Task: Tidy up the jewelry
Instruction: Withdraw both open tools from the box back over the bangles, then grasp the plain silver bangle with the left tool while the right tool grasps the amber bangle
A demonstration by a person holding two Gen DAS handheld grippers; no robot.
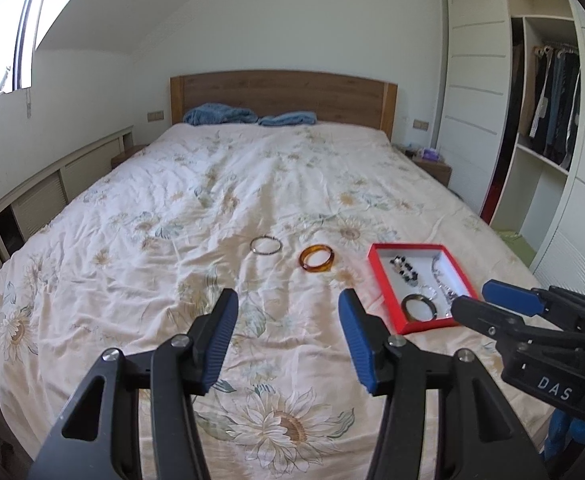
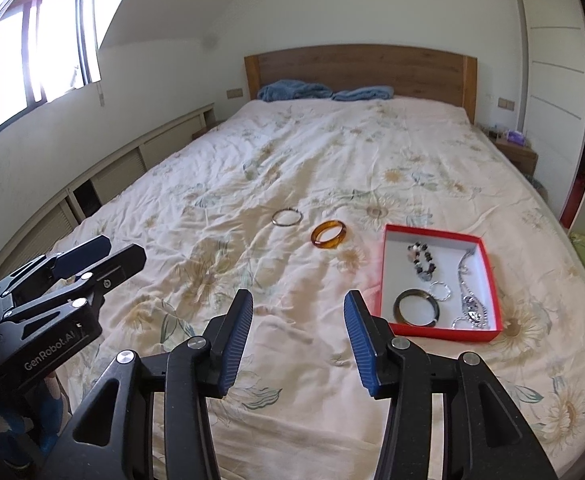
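A red box with a white inside lies on the bed. It holds a dark bangle, a beaded bracelet, a small ring and a silver chain. An amber bangle and a thin silver bangle lie on the quilt left of the box. My left gripper is open and empty, short of the bangles. My right gripper is open and empty, near the box's front edge.
The bed has a floral quilt, blue pillows and a wooden headboard. A nightstand and an open wardrobe stand to the right. Low cabinets run under the window on the left.
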